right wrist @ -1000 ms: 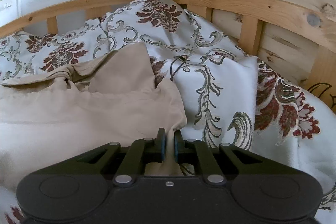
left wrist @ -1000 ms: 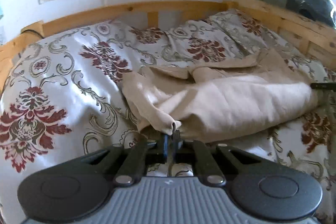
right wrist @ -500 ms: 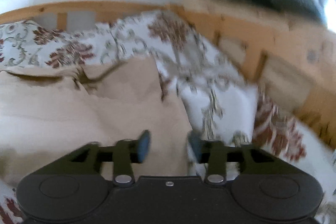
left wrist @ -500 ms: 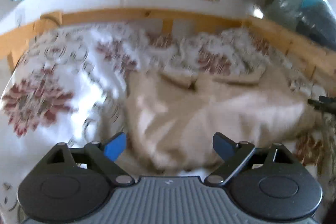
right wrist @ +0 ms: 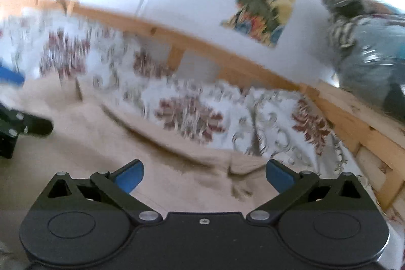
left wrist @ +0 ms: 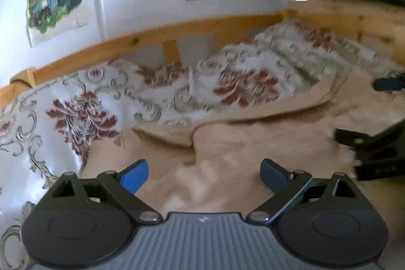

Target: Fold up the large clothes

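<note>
Both tools are letting go since a second back: then each was pinched shut on a corner of the beige garment, and now their jaws are opening with nothing pressed between the pads. We are seeing the left tool [left wrist: 203, 175] spread wide, with loose beige garment [left wrist: 265, 143] lying on the bed directly below and ahead of its fingers [left wrist: 134, 175], not gripped. The right tool [right wrist: 203, 176] is standing just as wide over the same cloth [right wrist: 76, 161], which is spreading from under it towards its left side.

Further out, the garment's far edge is running crosswise in front of both tools, so its long axis is lying across our reach rather than away from us. The right tool [left wrist: 374, 156] is showing at the right margin of the left view, close beside us, both hovering over the near hem. We are judging that neither hand is clearly nearer; the coming fold would call for both together.

Beyond the cloth, the patterned bedspread [left wrist: 83, 115] is stretching to the wooden bed rail [left wrist: 152, 38].
</note>
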Motion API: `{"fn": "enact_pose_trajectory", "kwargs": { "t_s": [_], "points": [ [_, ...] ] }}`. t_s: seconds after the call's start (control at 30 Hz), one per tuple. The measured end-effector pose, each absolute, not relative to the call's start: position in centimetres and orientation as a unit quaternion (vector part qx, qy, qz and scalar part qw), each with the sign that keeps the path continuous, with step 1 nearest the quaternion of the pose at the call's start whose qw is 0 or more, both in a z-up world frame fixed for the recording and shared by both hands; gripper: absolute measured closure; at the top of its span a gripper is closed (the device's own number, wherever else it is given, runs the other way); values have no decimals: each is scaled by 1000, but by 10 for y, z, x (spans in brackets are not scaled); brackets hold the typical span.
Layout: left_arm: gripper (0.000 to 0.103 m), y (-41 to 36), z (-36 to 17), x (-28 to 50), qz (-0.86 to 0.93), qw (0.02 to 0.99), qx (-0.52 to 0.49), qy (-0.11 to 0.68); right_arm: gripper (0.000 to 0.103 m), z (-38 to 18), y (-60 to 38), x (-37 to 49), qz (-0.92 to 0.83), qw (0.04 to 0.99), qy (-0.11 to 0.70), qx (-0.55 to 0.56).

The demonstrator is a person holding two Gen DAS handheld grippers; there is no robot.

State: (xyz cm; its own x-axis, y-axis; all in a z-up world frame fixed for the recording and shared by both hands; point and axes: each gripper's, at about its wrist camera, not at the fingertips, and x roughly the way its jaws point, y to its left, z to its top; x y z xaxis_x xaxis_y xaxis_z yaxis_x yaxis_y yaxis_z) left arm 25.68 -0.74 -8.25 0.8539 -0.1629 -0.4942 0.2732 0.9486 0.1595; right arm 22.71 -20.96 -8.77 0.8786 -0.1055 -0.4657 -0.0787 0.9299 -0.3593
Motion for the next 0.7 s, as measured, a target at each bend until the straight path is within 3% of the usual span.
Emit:
{"fn": "enact_pose_trajectory", "kwargs": {
  "t_s": [0.13, 0.23, 0.4, 0.53, 0.7],
  "points": [
    [0, 22, -113, 295, -132, 945, 36, 298, 2, -118, -227, 232, -13, 953, 285, -100],
    [0, 41, -123, 308, -153, 936, -12, 316, 1, -127, -221, 236, -20, 951, 288, -111],
    [1, 66, -111, 299, -167, 937, -32, 305, 5, -111, -235, 226, 14, 952, 289, -101],
    [1, 101, -96, 277, -155, 946, -44, 282, 1, -86, -265, 193, -32, 961, 228, -151],
    [1, 101, -108, 275, -106, 951, 7, 290, 1, -104, -312, 187, -139, 947, 262, -127]
  ]
}}
